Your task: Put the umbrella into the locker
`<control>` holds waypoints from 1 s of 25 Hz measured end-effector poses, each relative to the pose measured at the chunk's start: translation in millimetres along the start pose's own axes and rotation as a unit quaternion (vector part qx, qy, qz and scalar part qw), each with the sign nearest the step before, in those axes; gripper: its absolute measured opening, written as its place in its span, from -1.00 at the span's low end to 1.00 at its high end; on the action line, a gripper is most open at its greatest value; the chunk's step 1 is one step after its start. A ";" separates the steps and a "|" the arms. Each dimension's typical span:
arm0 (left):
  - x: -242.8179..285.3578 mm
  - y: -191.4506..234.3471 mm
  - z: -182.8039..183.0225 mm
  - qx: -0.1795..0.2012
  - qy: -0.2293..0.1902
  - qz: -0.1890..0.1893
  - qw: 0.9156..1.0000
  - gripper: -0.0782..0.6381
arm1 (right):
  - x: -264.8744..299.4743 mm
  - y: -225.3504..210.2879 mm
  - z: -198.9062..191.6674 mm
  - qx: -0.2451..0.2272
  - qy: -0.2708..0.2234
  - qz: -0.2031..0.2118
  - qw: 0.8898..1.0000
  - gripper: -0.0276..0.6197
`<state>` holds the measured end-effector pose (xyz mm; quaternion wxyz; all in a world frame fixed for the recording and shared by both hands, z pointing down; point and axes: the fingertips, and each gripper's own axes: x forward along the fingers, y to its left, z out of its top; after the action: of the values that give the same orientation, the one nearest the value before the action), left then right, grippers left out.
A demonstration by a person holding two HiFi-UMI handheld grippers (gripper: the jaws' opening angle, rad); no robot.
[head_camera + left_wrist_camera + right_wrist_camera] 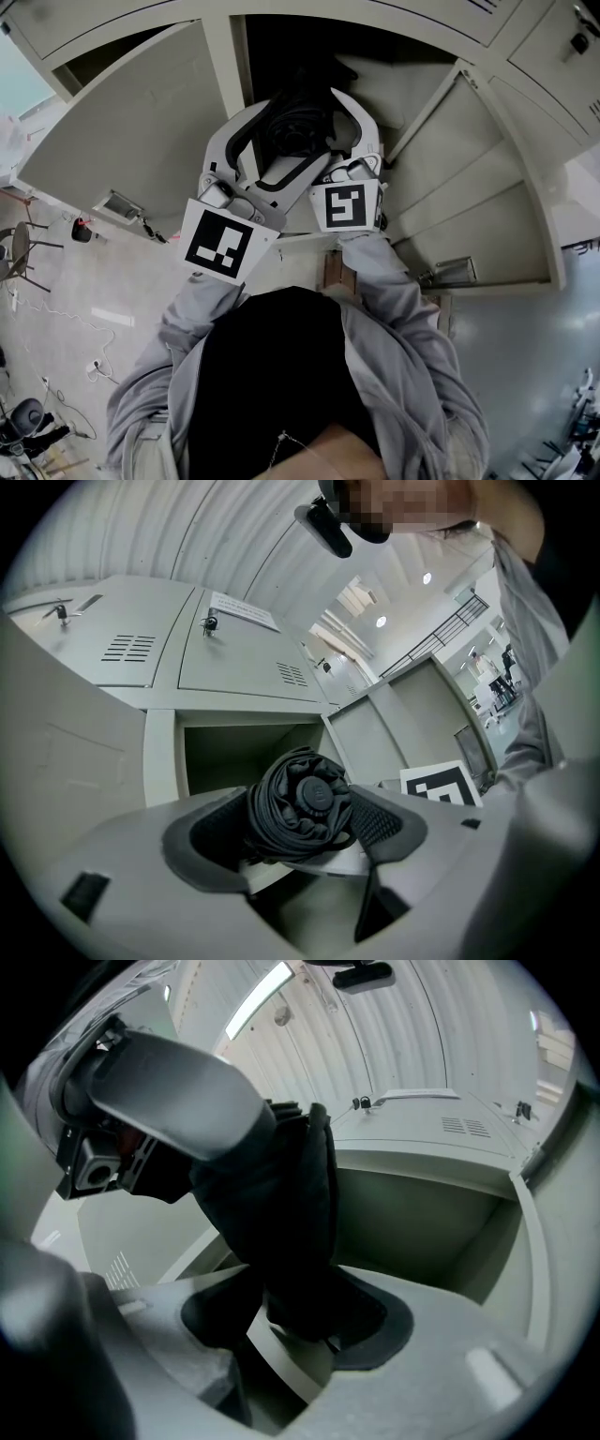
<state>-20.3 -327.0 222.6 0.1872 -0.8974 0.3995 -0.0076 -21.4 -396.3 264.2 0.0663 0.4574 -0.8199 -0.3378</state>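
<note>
A black folded umbrella (296, 129) is held at the mouth of the open locker compartment (281, 47), whose dark inside lies just beyond it. My left gripper (281, 141) and right gripper (339, 131) both close around it from either side. In the left gripper view the umbrella (305, 803) shows end-on, pinched in the left gripper (300, 825), with the open compartment (234, 752) right behind. In the right gripper view the umbrella (281, 1213) rises as a dark bundle out of the right gripper (300, 1314). The left gripper (169, 1082) clamps it higher up.
The locker's door (131, 122) swings out to the left, and a neighbouring locker's door (478, 187) stands open on the right. Closed lockers (141, 639) with keys sit above. A chair (19, 248) and cables (66, 328) are on the floor at the left.
</note>
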 end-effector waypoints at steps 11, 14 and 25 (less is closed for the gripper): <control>-2.7 -4.1 -1.7 -0.007 0.003 -0.012 1.000 -0.05 | 0.6 -3.2 -10.9 0.020 0.012 -0.003 1.000 -0.23; 0.3 -4.4 -3.4 -0.012 0.002 -0.009 1.000 -0.09 | -2.2 -3.7 -13.2 0.035 0.007 -0.003 0.999 -0.21; 29.0 18.5 -32.3 -0.026 0.011 0.027 0.999 -0.12 | -35.3 0.9 -14.9 0.022 0.031 -0.003 0.999 -0.20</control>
<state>-19.0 -369.9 242.4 0.1592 -0.8906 0.4261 -0.0016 4.4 -375.3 283.2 0.0811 0.4711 -0.8234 -0.3058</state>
